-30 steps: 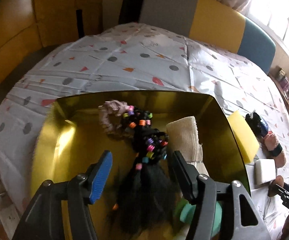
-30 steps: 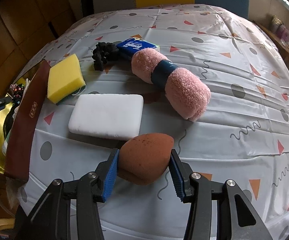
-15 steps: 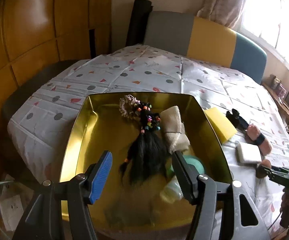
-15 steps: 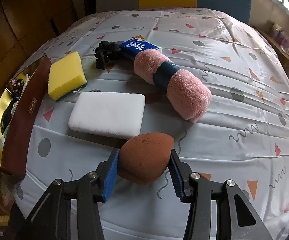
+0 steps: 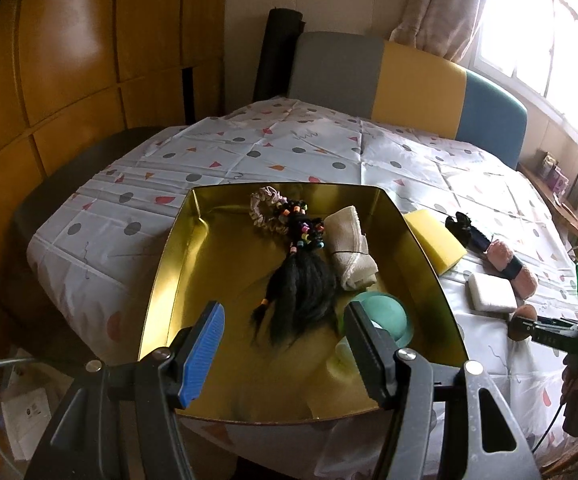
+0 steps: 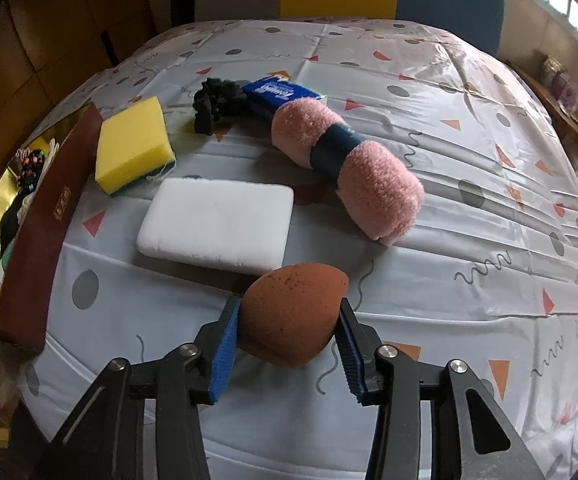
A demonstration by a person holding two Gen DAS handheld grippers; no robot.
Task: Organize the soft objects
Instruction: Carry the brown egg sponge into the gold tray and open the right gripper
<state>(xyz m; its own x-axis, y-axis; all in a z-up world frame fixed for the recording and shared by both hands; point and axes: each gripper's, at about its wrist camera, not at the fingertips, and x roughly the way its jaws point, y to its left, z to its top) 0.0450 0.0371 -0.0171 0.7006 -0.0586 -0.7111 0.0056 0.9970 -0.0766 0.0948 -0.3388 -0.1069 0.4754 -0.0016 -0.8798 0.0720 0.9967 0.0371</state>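
My right gripper (image 6: 287, 338) is shut on a brown egg-shaped sponge (image 6: 293, 312) and holds it just above the tablecloth. Beyond it lie a white sponge (image 6: 217, 224), a yellow sponge (image 6: 133, 148), a rolled pink towel (image 6: 349, 172), a black scrunchie (image 6: 217, 102) and a blue tissue pack (image 6: 279, 90). My left gripper (image 5: 285, 340) is open and empty, raised above the near end of the gold tray (image 5: 177, 248). The tray holds a beaded black hairpiece (image 5: 301, 280), a pink scrunchie (image 5: 263, 208), a rolled beige cloth (image 5: 351, 248) and a teal sponge (image 5: 389, 312).
The tray's brown outer wall (image 6: 49, 220) stands left of the sponges. A round table with a patterned cloth (image 5: 289, 152) carries everything. A grey, yellow and blue chair back (image 5: 409, 80) stands behind it. Wooden panels (image 5: 69, 60) are at the left.
My left gripper has pulled back and up from the tray, still open, with the hairpiece left lying inside. My right gripper has lifted the brown sponge slightly.
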